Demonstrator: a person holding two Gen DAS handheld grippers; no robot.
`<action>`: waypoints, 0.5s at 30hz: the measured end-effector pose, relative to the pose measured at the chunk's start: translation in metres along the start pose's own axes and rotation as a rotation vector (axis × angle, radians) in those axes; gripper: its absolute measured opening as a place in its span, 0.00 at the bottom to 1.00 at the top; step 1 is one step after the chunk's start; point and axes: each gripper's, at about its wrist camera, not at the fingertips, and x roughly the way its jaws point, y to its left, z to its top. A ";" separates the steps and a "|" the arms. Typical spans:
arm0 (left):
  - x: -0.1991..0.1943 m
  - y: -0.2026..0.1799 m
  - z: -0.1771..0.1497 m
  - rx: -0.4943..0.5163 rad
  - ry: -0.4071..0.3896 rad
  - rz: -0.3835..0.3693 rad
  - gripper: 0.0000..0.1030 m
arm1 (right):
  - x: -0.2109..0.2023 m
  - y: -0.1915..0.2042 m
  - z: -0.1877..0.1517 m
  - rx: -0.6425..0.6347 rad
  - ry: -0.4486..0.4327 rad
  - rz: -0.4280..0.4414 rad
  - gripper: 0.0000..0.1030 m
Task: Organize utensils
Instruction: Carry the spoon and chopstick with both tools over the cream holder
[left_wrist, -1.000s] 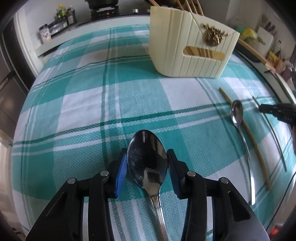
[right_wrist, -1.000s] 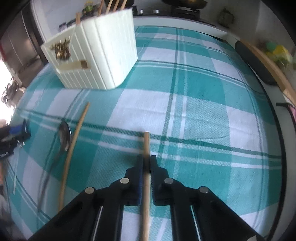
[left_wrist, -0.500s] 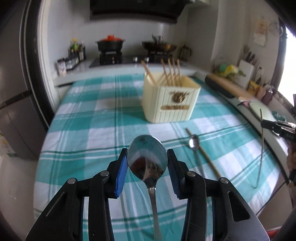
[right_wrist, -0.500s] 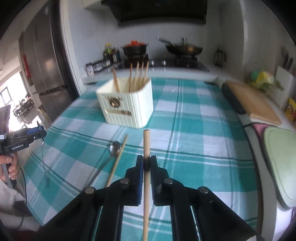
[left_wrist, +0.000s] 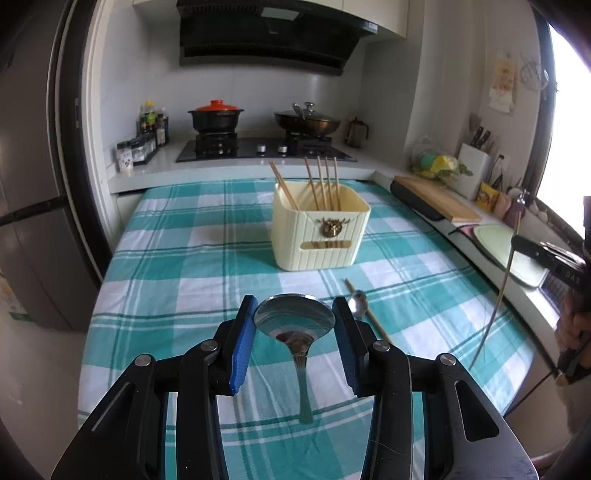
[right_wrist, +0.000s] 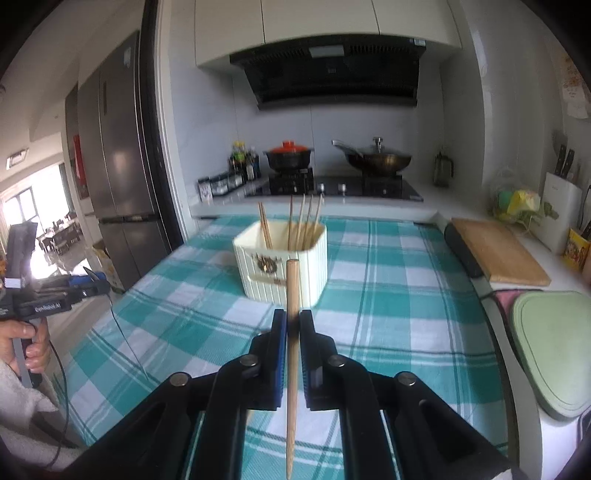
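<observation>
My left gripper (left_wrist: 294, 319) is shut on a steel spoon (left_wrist: 294, 320), pads pressed to the sides of its bowl, handle hanging down. It hovers above the checked tablecloth (left_wrist: 192, 273). My right gripper (right_wrist: 292, 325) is shut on a wooden chopstick (right_wrist: 291, 295) that stands nearly upright between the blue pads. A cream utensil holder (left_wrist: 319, 230) (right_wrist: 284, 266) with several chopsticks in it stands mid-table, ahead of both grippers. A second spoon (left_wrist: 358, 304) and a chopstick (left_wrist: 369, 317) lie on the cloth in front of the holder. The right gripper with its chopstick shows at the right edge (left_wrist: 517, 240).
A stove with a red-lidded pot (left_wrist: 216, 116) and a wok (left_wrist: 306, 123) stands behind the table. A wooden cutting board (right_wrist: 498, 254) and a green board (right_wrist: 554, 347) lie on the right counter. A fridge (right_wrist: 118, 177) stands left. A hand (right_wrist: 26, 343) holds the left gripper.
Both grippers have risen from just above the cloth and tilted up, so the stove and wall now show. Each keeps its hold, spoon left and chopstick right.
</observation>
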 end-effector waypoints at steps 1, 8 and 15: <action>0.000 0.000 0.001 -0.001 0.000 -0.001 0.41 | -0.002 0.000 0.002 0.000 -0.016 0.003 0.07; 0.004 0.002 0.007 -0.007 0.026 -0.025 0.41 | 0.012 -0.003 0.006 0.014 0.020 0.025 0.07; -0.001 0.008 0.051 -0.044 0.013 -0.112 0.40 | 0.032 -0.003 0.031 -0.030 -0.003 0.052 0.07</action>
